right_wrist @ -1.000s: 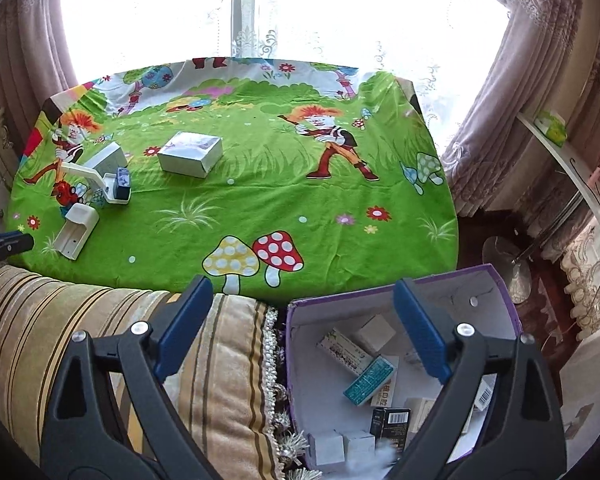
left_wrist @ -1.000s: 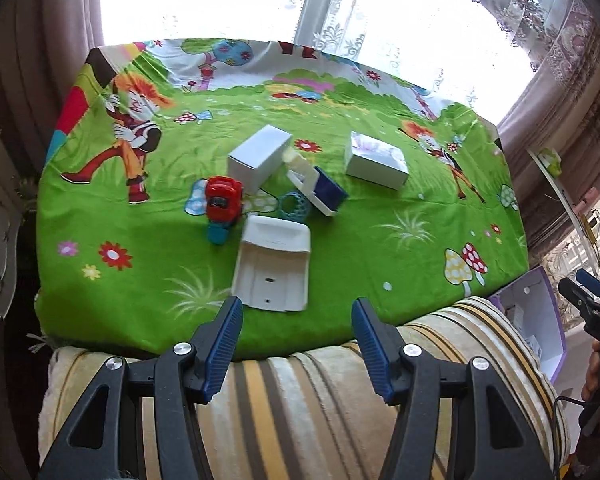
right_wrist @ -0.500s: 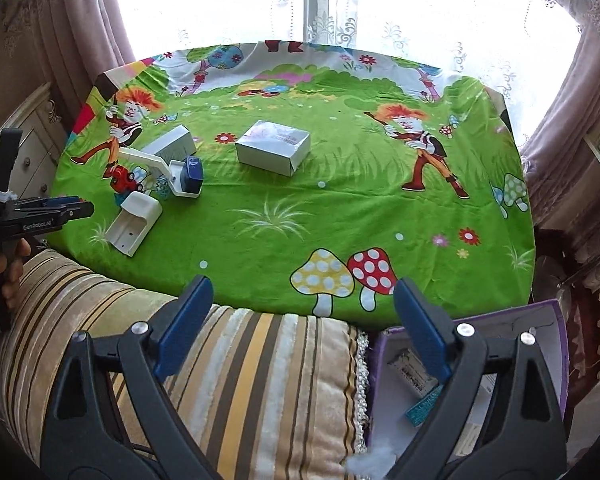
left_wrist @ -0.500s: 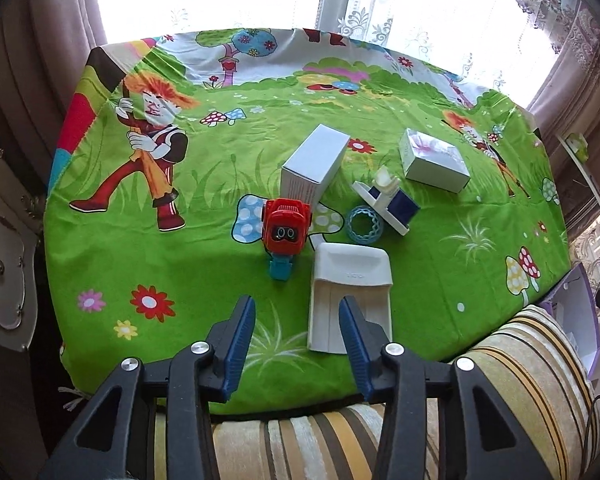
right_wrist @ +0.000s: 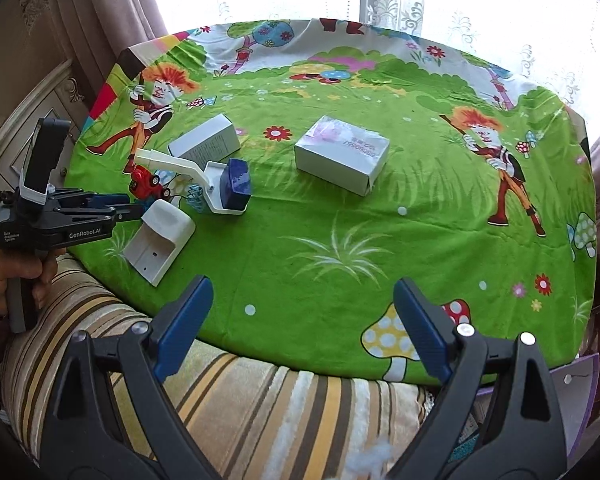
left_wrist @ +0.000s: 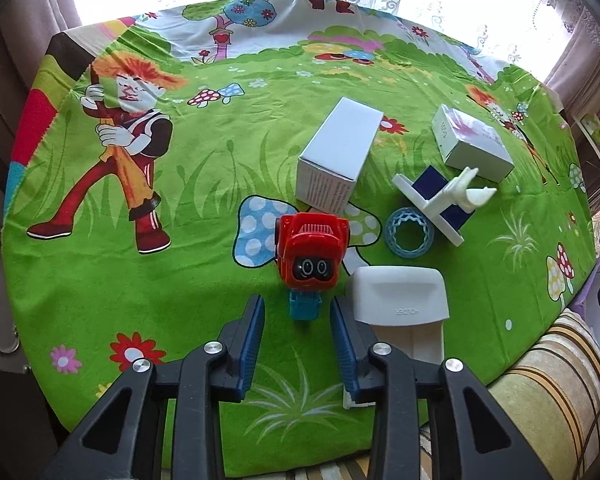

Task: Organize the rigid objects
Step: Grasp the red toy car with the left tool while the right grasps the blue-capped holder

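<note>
Red plastic toy car [left_wrist: 310, 250] sits mid-bench just ahead of my left claw [left_wrist: 298, 330], whose jaws have been closing, empty. "HOLDER" marks the white plastic bracket [left_wrist: 400, 300]. My right claw [right_wrist: 300, 330] gapes wide.

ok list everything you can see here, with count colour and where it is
toy car: 1, red with a blue base, just ahead of the left gripper
white holder: 1, white, near table edge, right of the car
lattice ring: 1, light blue, beyond the holder
white stand: 1, white with a dark blue block, right of the ring
plain box: 1, white, behind the car
printed box: 1, white with pink print, mid table
tablecloth: 1, green cartoon print
striped cushion: 1, beige and brown, front edge
purple bin: 1, lower right, mostly hidden
left gripper: jaws have just been closing, nothing gripped
right gripper: jaws wide, empty
</note>
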A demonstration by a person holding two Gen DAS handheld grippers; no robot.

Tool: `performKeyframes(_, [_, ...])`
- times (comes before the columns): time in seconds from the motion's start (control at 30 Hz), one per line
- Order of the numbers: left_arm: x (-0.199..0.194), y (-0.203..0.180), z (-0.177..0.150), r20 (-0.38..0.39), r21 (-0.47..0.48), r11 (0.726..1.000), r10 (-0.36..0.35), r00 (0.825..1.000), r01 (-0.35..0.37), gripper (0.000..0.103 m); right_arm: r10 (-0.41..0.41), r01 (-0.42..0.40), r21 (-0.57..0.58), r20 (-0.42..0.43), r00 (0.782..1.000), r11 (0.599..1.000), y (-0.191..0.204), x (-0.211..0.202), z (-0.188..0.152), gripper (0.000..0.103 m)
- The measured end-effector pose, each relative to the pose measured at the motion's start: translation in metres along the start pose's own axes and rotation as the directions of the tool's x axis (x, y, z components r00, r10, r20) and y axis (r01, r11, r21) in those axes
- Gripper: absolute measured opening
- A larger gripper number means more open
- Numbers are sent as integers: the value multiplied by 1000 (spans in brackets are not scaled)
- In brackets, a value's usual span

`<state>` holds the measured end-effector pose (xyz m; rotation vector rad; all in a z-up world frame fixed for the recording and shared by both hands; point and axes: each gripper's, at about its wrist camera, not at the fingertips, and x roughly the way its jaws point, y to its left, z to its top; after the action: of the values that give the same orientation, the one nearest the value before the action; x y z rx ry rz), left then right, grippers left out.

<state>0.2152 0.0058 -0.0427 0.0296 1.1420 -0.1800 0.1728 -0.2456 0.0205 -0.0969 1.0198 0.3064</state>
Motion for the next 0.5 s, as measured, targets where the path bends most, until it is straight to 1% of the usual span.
performKeyframes(0.2, [11, 0, 3, -12, 10, 1000, -14, 1000, 14, 35, 26, -26, 10, -11, 1000, 1000, 4, 23, 13, 93])
performKeyframes(0.23, [13, 0, 3, -15, 10, 1000, -18, 1000, 18, 33, 27, -27, 9, -13, 1000, 1000, 5, 26, 15, 93])
performKeyframes(0.37, [14, 2, 4, -10, 6, 999, -34, 999, 34, 18, 29, -29, 10, -17, 999, 1000, 7, 36, 21, 93])
performKeyframes(0.43, [10, 3, 3, 4, 5, 999, -32, 999, 32, 18, 32, -31, 9, -17, 999, 999, 9, 40, 23, 93])
performKeyframes(0.5, [3, 2, 1, 19, 9, 1000, -14, 1000, 14, 18, 31, -31, 5, -20, 999, 1000, 10, 44, 25, 93])
